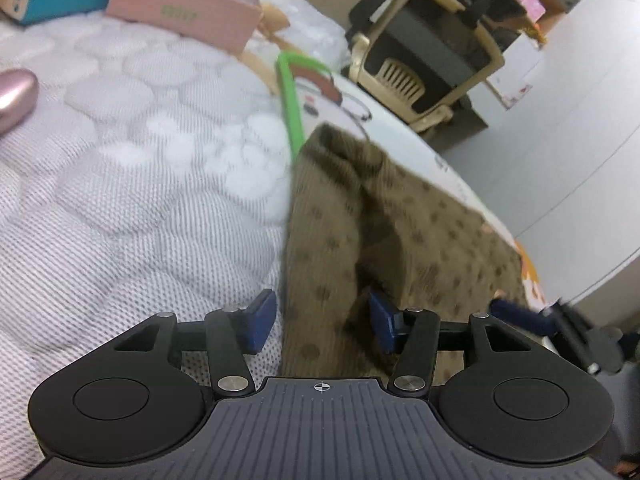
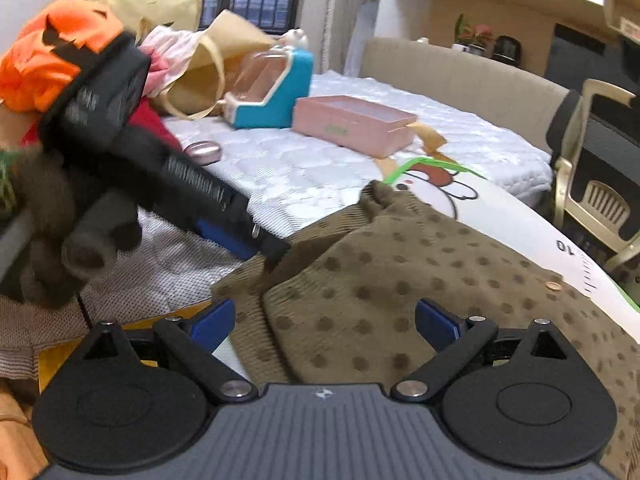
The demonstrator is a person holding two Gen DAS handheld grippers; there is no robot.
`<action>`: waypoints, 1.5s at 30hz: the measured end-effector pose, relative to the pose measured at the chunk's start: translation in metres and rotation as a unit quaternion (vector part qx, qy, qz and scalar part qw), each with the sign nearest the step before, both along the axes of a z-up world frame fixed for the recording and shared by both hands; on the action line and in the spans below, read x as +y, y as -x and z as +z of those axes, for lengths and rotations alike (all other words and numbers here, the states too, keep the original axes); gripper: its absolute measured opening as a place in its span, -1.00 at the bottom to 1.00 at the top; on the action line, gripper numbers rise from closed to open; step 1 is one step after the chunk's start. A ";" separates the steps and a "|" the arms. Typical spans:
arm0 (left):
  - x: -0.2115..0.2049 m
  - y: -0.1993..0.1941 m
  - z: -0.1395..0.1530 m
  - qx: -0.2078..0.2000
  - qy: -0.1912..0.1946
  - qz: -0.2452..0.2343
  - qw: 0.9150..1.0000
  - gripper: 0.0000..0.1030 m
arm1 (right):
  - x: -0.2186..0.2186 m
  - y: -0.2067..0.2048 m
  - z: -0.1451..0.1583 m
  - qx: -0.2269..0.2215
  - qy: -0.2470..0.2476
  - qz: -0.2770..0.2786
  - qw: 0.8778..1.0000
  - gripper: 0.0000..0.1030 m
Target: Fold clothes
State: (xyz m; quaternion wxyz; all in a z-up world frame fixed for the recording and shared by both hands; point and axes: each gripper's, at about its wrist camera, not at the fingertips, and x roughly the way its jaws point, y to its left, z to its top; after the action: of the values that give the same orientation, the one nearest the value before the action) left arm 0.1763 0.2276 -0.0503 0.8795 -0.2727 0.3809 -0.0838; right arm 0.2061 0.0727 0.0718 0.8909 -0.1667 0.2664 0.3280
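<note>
Both grippers' blue fingers (image 1: 262,322) (image 2: 212,320) gape over the brown, dotted knit garment (image 2: 380,280).

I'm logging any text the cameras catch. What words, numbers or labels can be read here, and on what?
"10", beside ruler-like tick marks, on the white printed board under the brown dotted garment.
Green label on the pink box: too blurred to read.
White print on the left hand-held gripper body: blurred, unreadable.
</note>
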 end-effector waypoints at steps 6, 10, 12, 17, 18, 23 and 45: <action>-0.005 -0.003 0.005 -0.014 -0.013 0.004 1.000 -0.90 | 0.013 0.008 -0.001 -0.014 0.018 0.013 1.000 0.88; -0.004 -0.001 0.024 -0.041 -0.001 -0.003 0.999 -0.90 | 0.031 0.008 -0.005 -0.030 0.035 0.035 0.998 0.88; -0.004 -0.006 0.029 -0.042 0.037 -0.013 0.998 -0.90 | 0.043 0.006 -0.009 -0.037 0.042 0.042 0.998 0.88; -0.013 -0.022 0.032 -0.039 0.093 -0.035 0.994 -0.90 | 0.069 -0.013 -0.025 -0.041 0.072 0.029 0.996 0.83; -0.016 -0.024 0.033 -0.040 0.096 -0.041 0.994 -0.91 | 0.071 -0.016 -0.027 -0.045 0.078 0.024 0.996 0.74; -0.027 -0.031 0.039 -0.055 0.097 -0.061 0.992 -0.80 | 0.048 -0.034 -0.017 -0.008 0.027 0.006 1.000 0.05; -0.028 -0.043 0.021 -0.026 0.089 -0.027 0.995 -0.62 | 0.018 -0.029 -0.005 -0.028 -0.008 -0.013 0.999 0.32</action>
State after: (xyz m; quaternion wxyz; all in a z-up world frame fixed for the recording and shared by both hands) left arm 0.2193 0.1993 -0.0294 0.8587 -0.3374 0.3564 -0.1476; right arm 0.2351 0.0903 0.0664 0.9035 -0.1653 0.2403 0.3141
